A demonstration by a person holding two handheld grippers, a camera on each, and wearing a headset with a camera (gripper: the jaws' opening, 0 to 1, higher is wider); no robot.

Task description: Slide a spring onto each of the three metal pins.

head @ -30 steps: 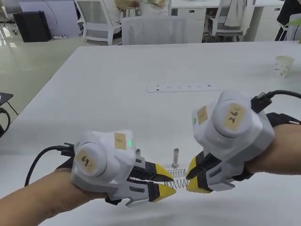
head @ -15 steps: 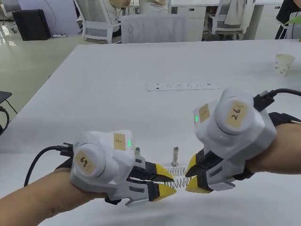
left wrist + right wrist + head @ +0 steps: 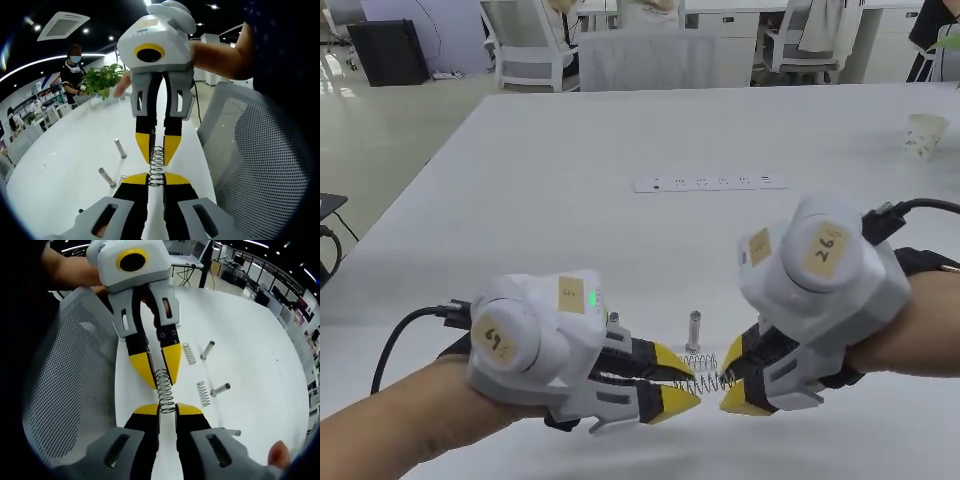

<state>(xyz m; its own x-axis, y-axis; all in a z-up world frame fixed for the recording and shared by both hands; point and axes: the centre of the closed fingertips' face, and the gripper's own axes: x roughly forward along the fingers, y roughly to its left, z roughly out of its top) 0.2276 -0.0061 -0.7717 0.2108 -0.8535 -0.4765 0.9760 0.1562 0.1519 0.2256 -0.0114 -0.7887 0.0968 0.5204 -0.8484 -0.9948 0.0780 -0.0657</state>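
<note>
White counter (image 3: 570, 180), with two hand-held grippers meeting tip to tip near its front edge. The left gripper (image 3: 682, 388) and the right gripper (image 3: 730, 385) each have their yellow-tipped jaws pinched narrowly on opposite ends of one coil spring (image 3: 708, 368). Whether it touches the counter is hard to tell. Just behind it a metal pin (image 3: 694, 330) stands upright. A second pin (image 3: 613, 320) is mostly hidden by the left gripper. In the right gripper view, a loose spring (image 3: 188, 353) and another loose spring (image 3: 202, 392) lie beside pins. A third pin (image 3: 231, 431) is partly hidden behind that gripper's body.
</note>
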